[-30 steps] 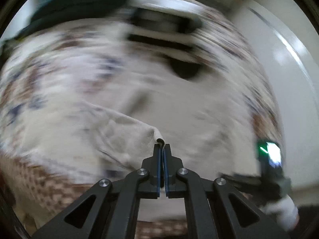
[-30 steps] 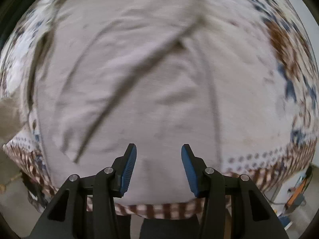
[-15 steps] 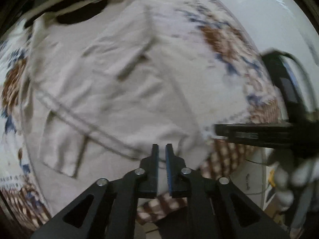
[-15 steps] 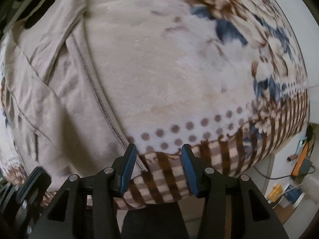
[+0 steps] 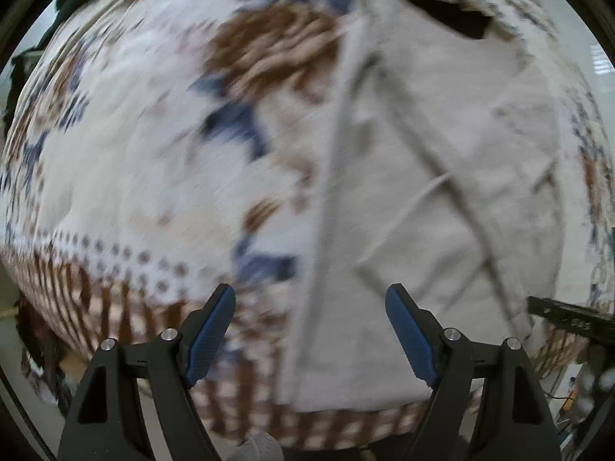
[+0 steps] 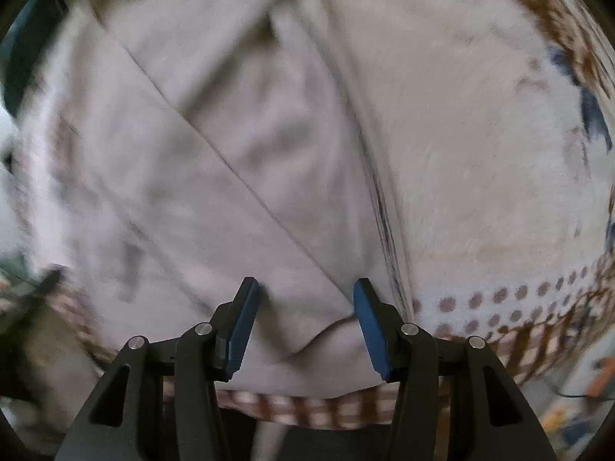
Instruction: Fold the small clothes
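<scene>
A beige garment (image 5: pixel 434 192) lies partly folded on a patterned blanket (image 5: pixel 134 153), filling the right half of the left wrist view. My left gripper (image 5: pixel 310 299) is open and empty, above the garment's left edge near the blanket's front border. In the right wrist view the same garment (image 6: pixel 230 153) fills the left and middle, with a dark seam running down it. My right gripper (image 6: pixel 303 292) is open and empty, close over the garment's near right corner. Both views are blurred by motion.
The blanket (image 6: pixel 499 192) is white with brown and blue flowers and a dotted, brown checked border at its front edge. A black and white striped item (image 5: pixel 442 4) lies at the far end. The other gripper's black tip (image 5: pixel 569 319) shows at the right.
My left gripper was shut on the garment's edge, let it go and opened wide, swinging left. My right gripper stayed open and moved back over the garment's near corner.
</scene>
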The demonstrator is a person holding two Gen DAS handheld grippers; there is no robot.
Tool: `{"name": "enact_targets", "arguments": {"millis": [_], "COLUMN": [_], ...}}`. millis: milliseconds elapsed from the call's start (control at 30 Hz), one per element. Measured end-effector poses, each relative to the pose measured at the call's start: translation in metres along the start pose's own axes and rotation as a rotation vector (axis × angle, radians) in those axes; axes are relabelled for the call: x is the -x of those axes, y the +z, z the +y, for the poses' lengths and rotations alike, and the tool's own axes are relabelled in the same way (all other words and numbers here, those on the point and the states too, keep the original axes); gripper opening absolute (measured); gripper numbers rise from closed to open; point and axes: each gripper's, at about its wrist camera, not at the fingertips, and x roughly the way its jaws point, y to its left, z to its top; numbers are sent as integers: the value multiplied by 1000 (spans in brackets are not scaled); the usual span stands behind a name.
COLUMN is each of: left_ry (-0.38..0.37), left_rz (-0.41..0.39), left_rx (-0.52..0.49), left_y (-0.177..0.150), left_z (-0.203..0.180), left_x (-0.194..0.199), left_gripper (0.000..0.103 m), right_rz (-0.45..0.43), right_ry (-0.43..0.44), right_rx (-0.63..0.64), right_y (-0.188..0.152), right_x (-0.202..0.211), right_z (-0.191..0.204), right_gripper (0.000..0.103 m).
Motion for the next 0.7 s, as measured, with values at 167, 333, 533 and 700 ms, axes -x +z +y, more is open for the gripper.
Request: {"name": "enact_targets", "arguments": {"millis": [167,333,533,700], "left_ry": [-63,-148,-252,-302], "left_rz": [70,185,226,220], "left_rx": [14,-15,-58,34], "left_y": [-22,-50,-73,-71], "left_z": [32,34,27,39], "left_x": [-13,-41,-49,-32], "left_gripper": [79,77,9,4], "right_rz": [-23,6,127,120], "right_ry": [50,54,165,263], "right_rx": [-39,-111,-134,-170], "right_y": [-22,-49,-64,-74], "right_x": [36,68,64,80], "right_z": [-43,-135,-214,-248], "right_gripper": [53,55,55,8]}}
